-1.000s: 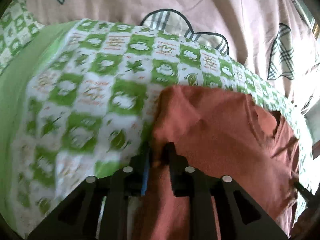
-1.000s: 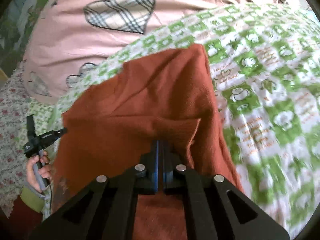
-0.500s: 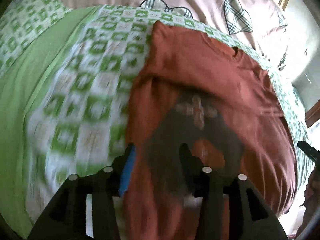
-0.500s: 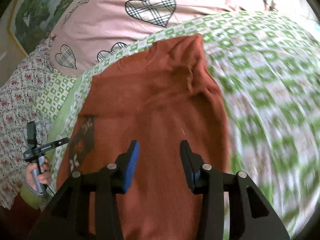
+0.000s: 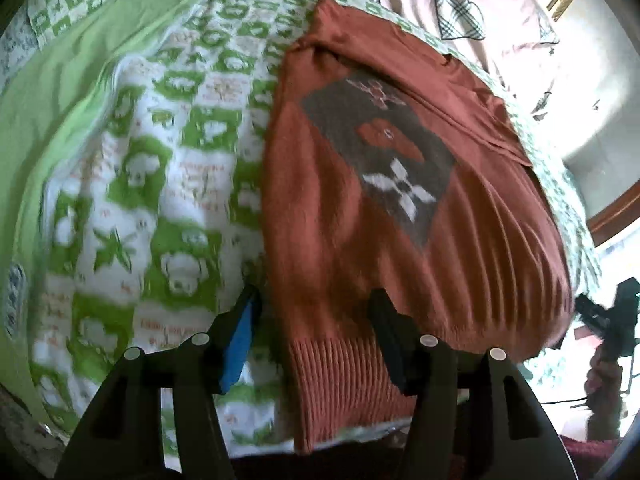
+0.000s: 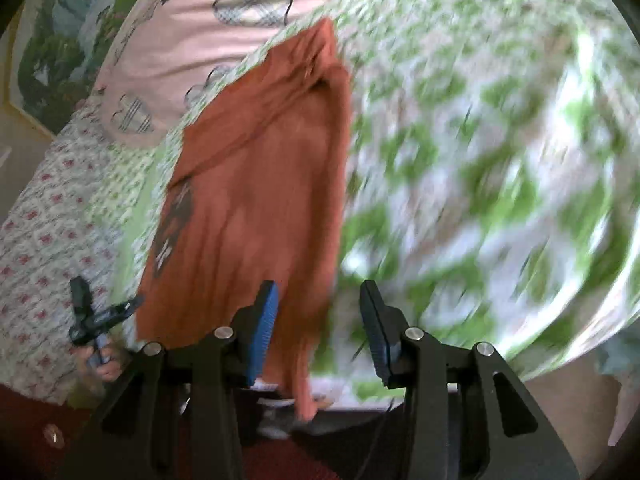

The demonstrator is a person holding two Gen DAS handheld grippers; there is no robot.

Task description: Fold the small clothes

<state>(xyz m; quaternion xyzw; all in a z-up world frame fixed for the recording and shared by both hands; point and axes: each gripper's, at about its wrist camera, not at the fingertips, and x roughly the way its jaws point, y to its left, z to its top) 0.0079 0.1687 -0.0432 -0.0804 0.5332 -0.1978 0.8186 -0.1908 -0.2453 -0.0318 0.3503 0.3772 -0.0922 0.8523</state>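
A rust-red knit sweater [image 5: 360,208] lies on the green-and-white checked bedsheet [image 5: 160,160], its sleeves folded in, a grey diamond motif [image 5: 384,152] facing up and its ribbed hem [image 5: 340,376] nearest me. My left gripper [image 5: 316,320] is open and empty, its jaws apart over the hem's left part. In the right wrist view the sweater [image 6: 260,184] lies left of centre, its hem hanging over the bed's edge. My right gripper [image 6: 320,312] is open and empty at the sweater's right hem corner.
A pink quilt with plaid hearts [image 5: 460,8] [image 6: 248,4] lies beyond the sweater. A floral sheet [image 6: 44,216] lies at the left. Each gripper shows in the other's view, hand-held [image 5: 612,320] [image 6: 96,320]. A picture frame [image 6: 48,40] hangs behind. The right wrist view is blurred.
Both grippers have let go of the sweater, opened and drawn back toward the hem. The sweater's sides now lie folded in and the motif shows.
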